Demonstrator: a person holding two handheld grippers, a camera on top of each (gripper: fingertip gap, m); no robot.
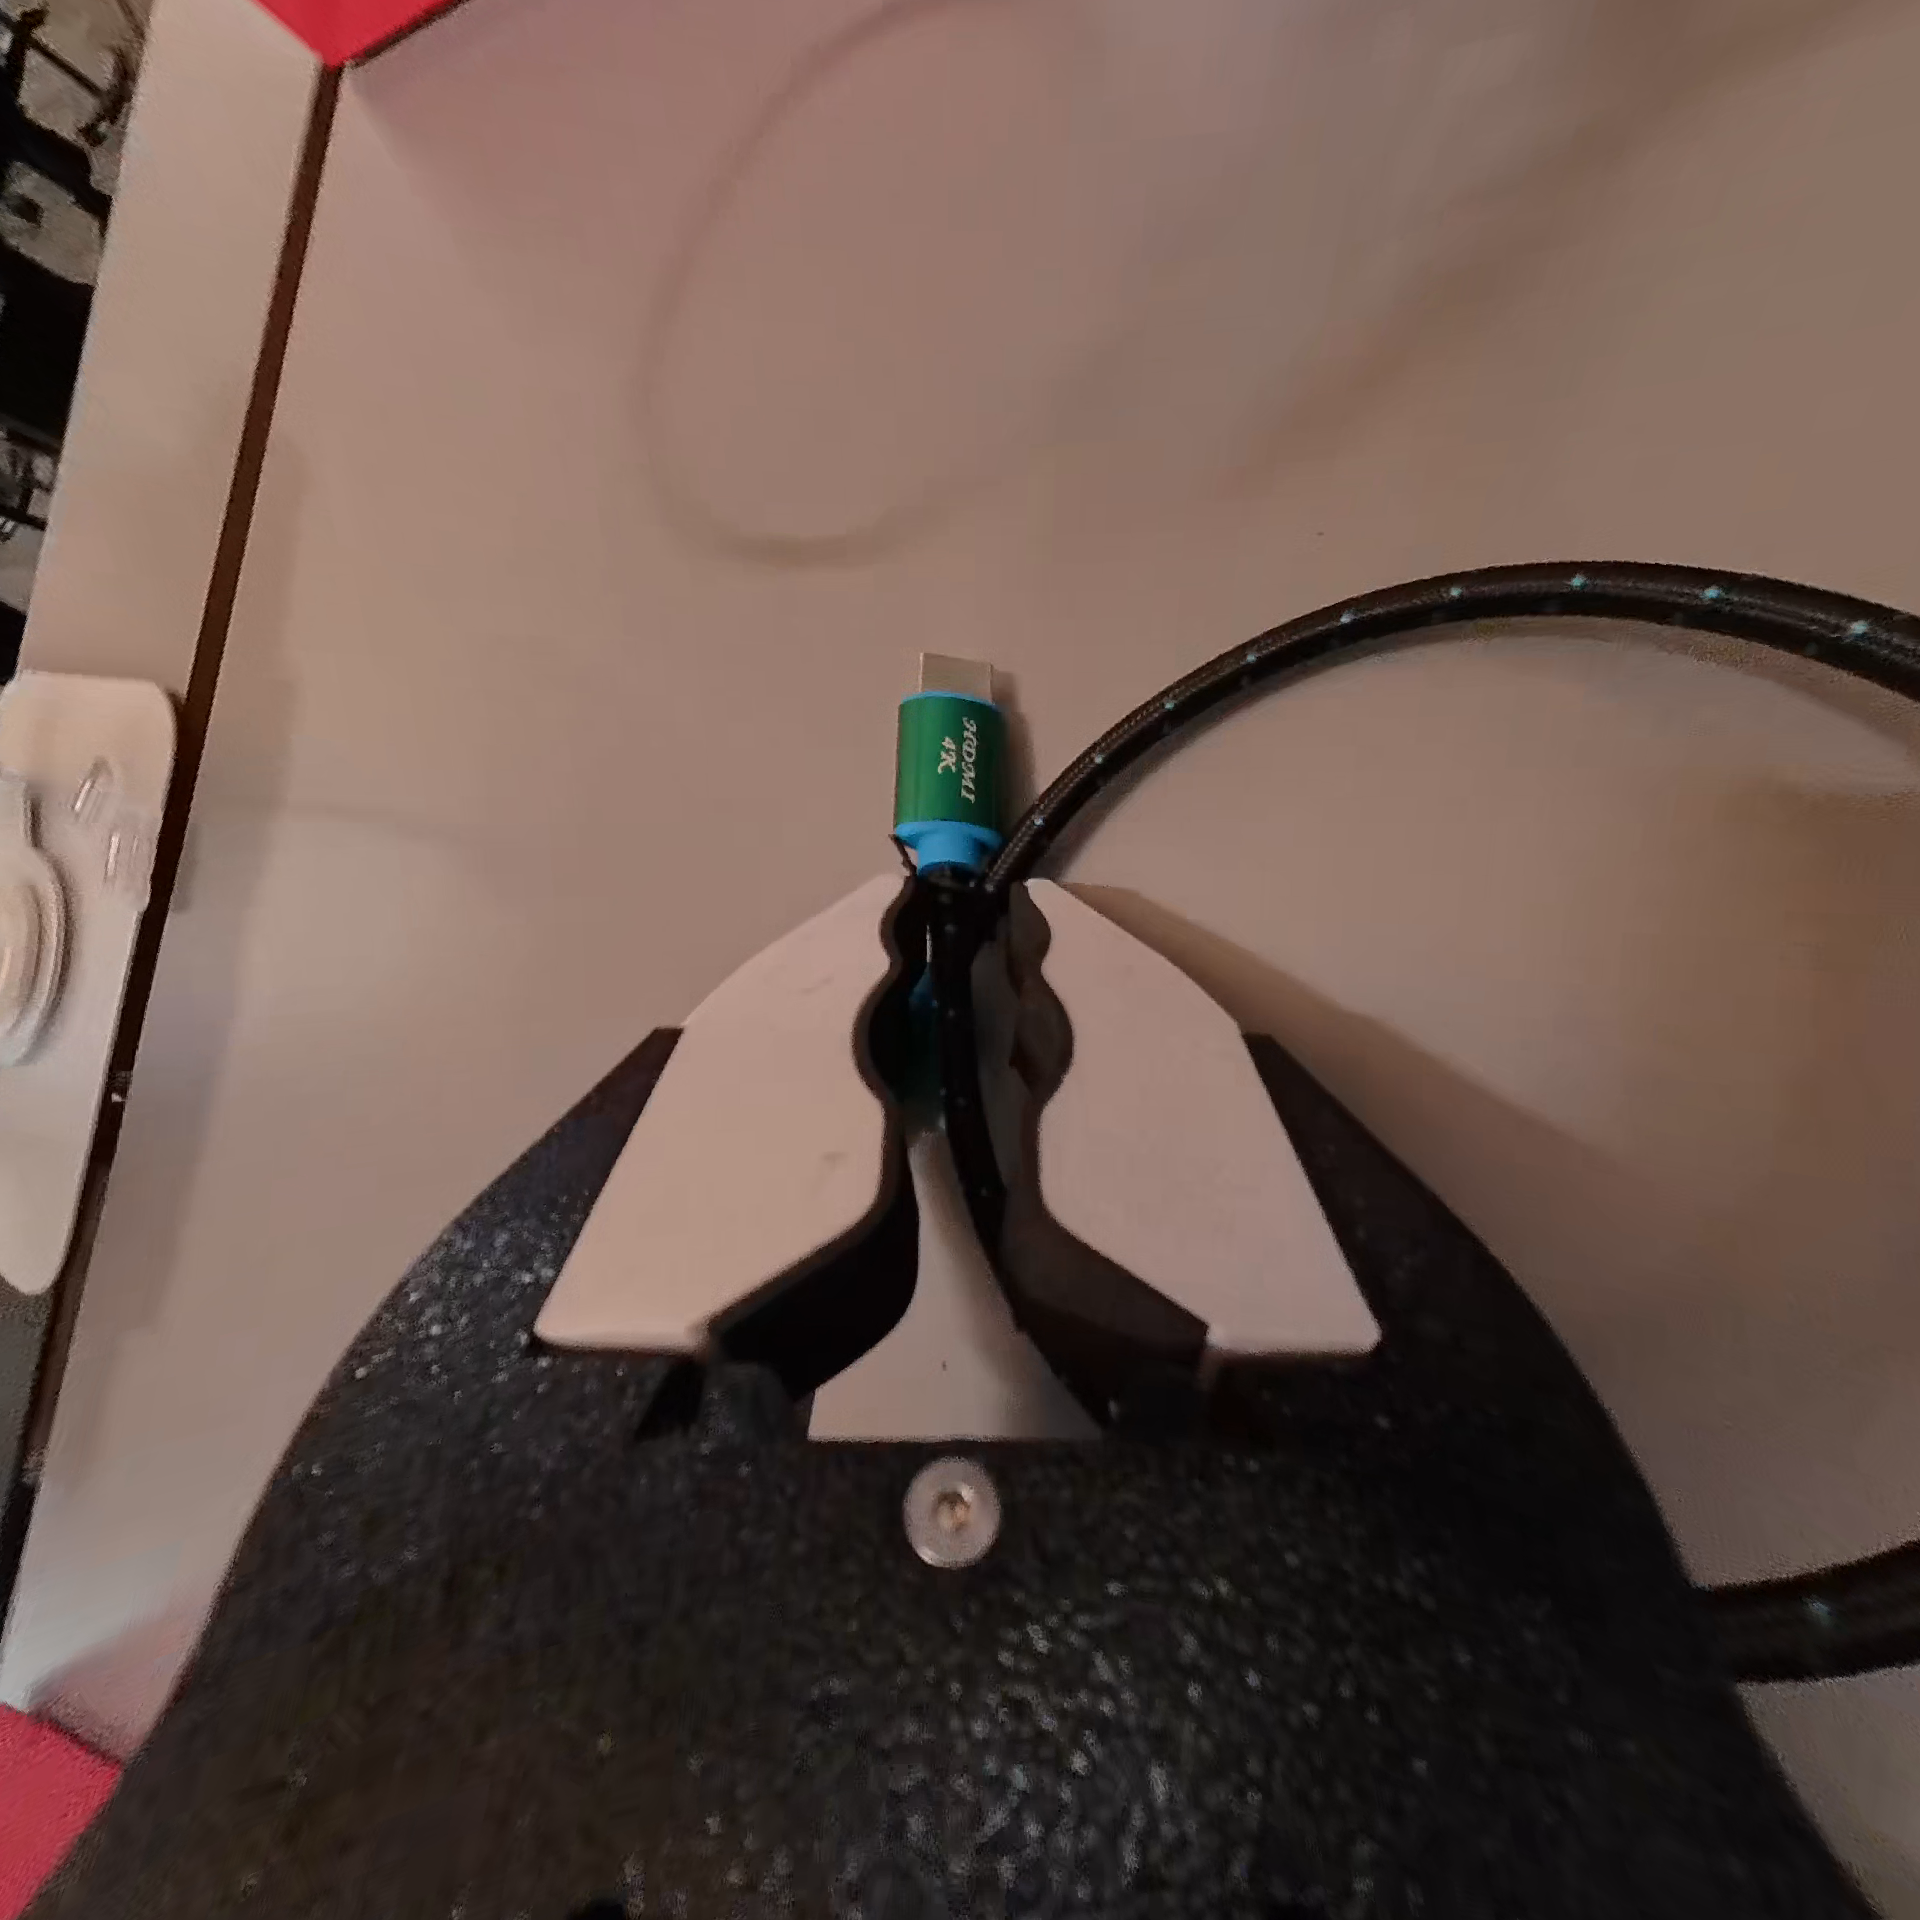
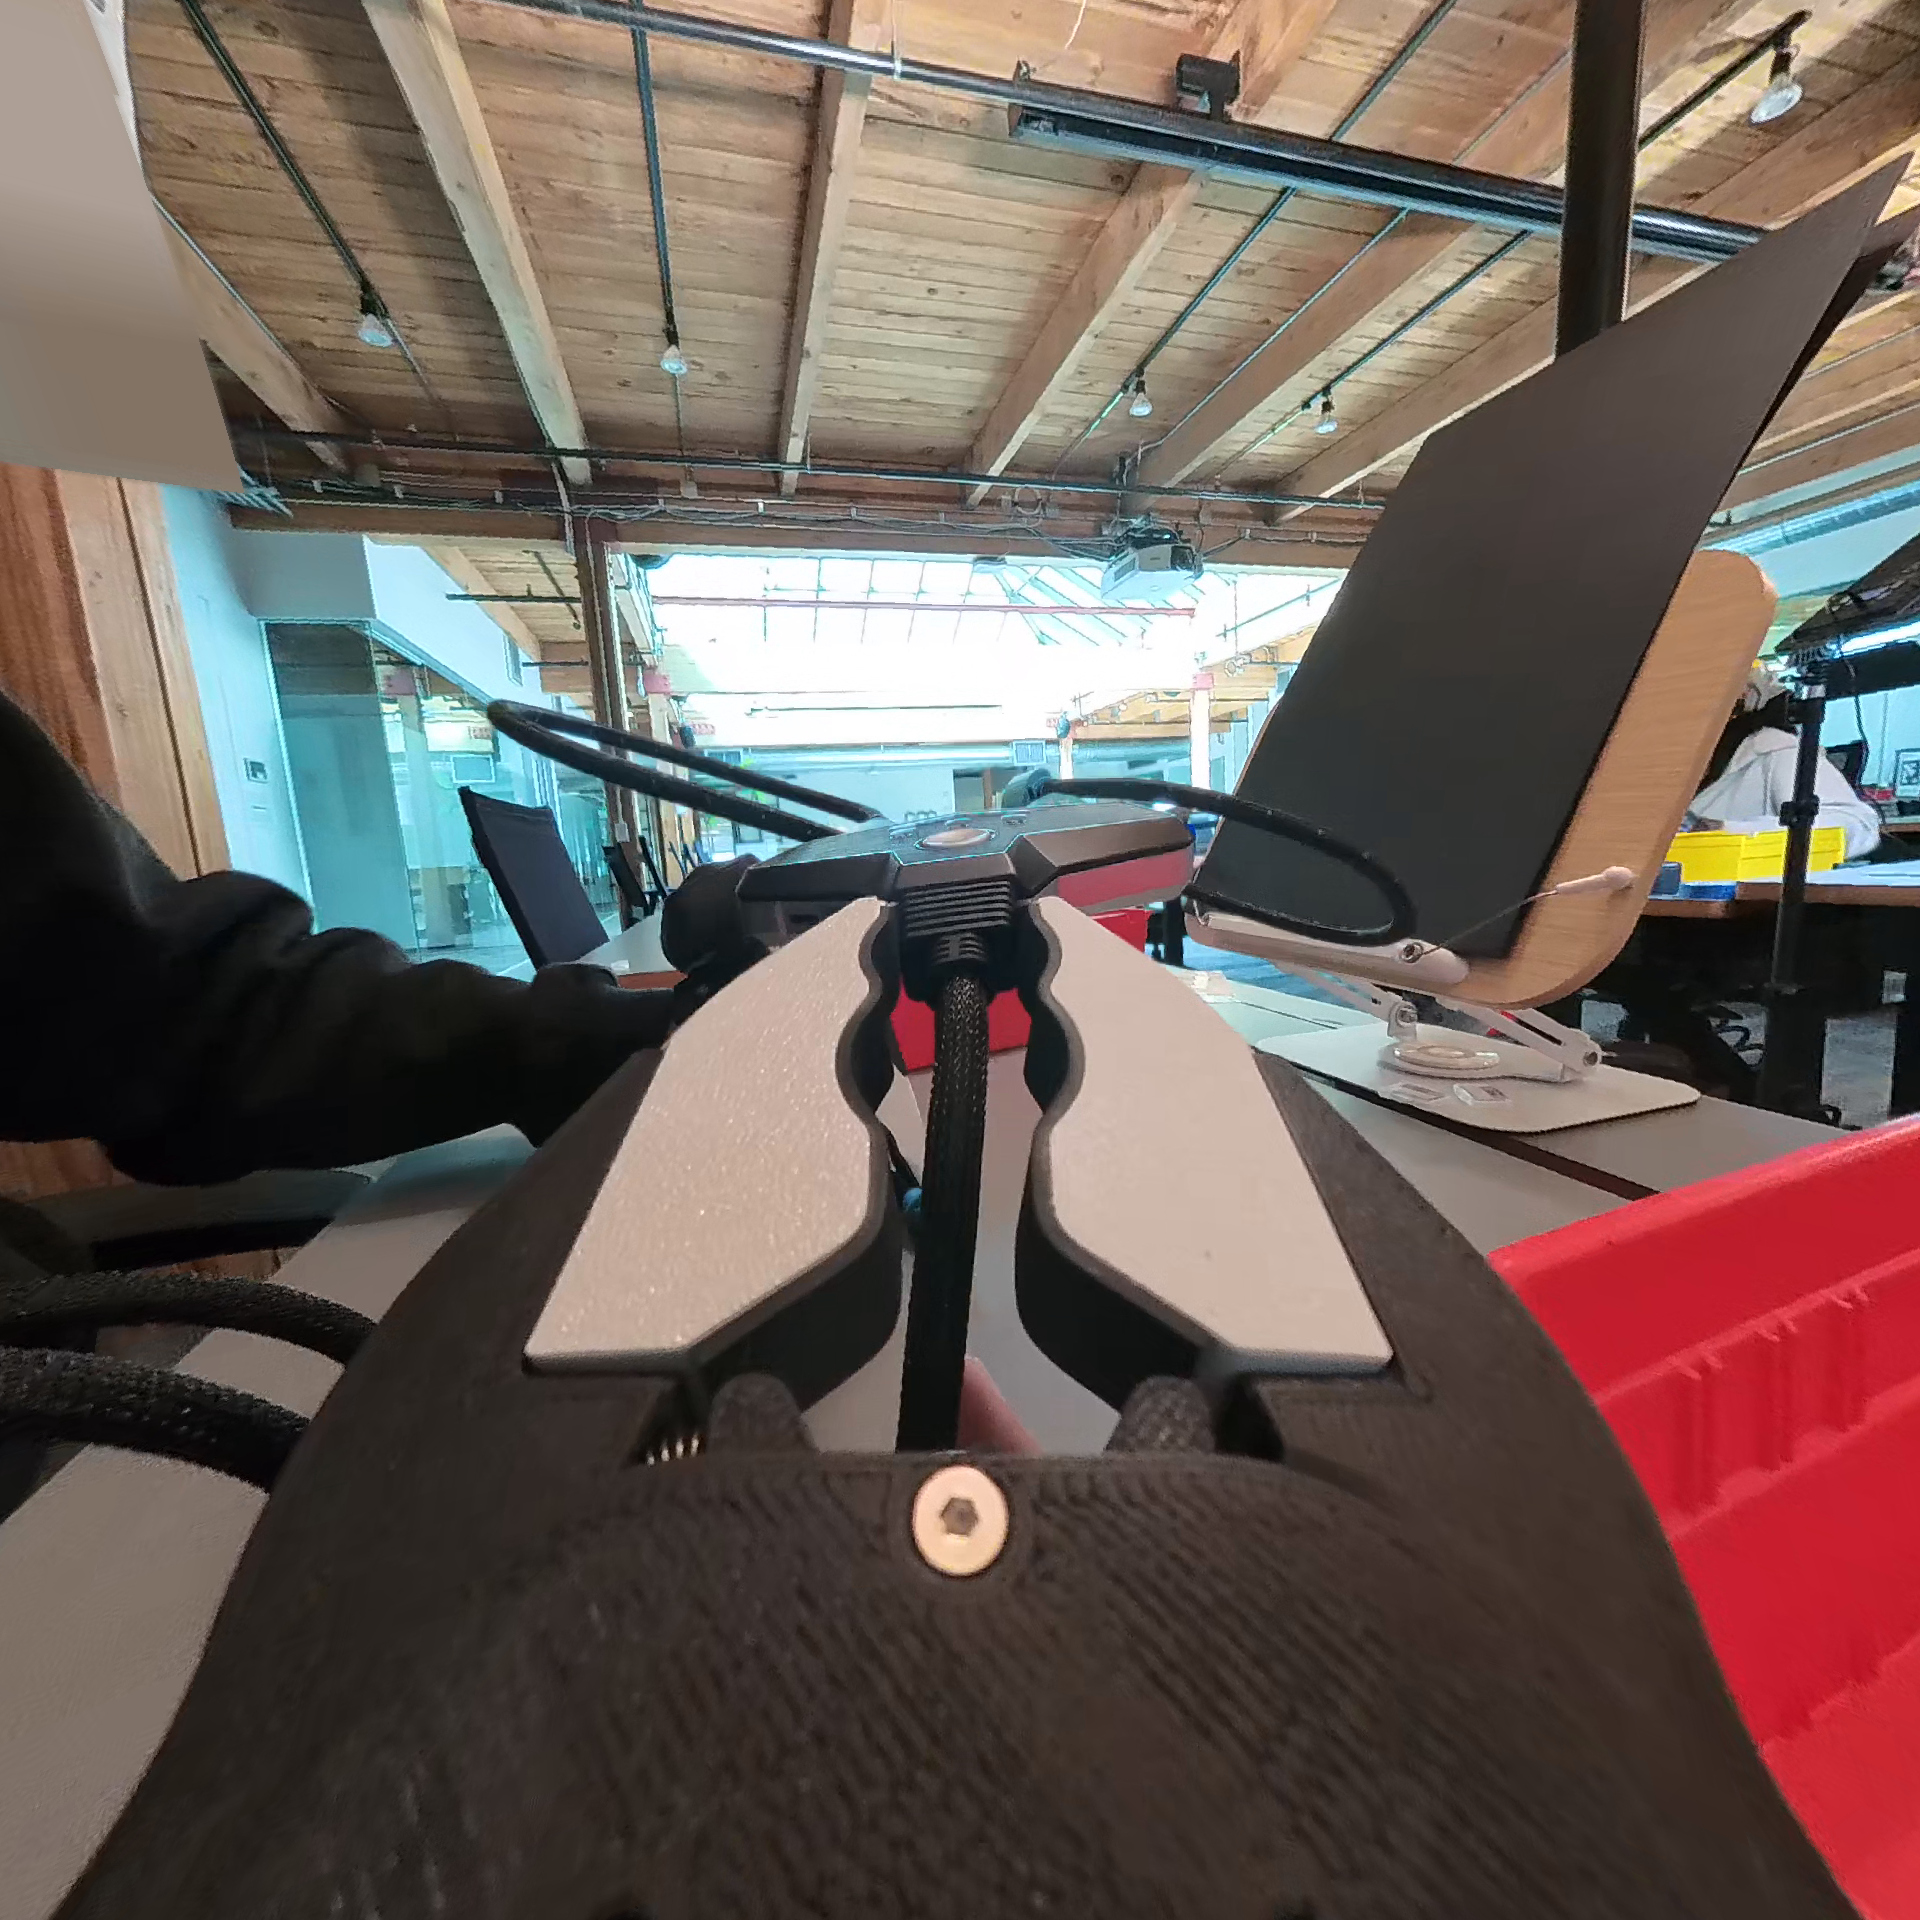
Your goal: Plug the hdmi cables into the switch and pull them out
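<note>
Both grippers pinch HDMI cables at the connector end.

Left wrist view: the left gripper (image 1: 961,883) pinches the black braided cable (image 1: 1351,634) behind its green metal plug (image 1: 951,764), free for aiming. Right wrist view: the right gripper (image 2: 958,914) clamps the black ribbed plug (image 2: 956,902) at the black angular switch (image 2: 966,847), presumably seated.

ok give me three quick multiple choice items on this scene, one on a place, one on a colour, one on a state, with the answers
1. Where is the left gripper's cable gripped?
A. on the metal tip
B. just behind the plug
C. far along the loop

2. What colour is the shell of the plug ahead of the left gripper?
A. green
B. red
C. white

3. How does the plug in the right gripper stand to the switch?
A. lying on the table
B. far from the switch
C. at the switch's near edge

Answers: 1 B, the fingertips close on the braided cable right behind the blue collar. 2 A, the shell is green. 3 C, the ribbed black plug meets the switch's front.
</note>
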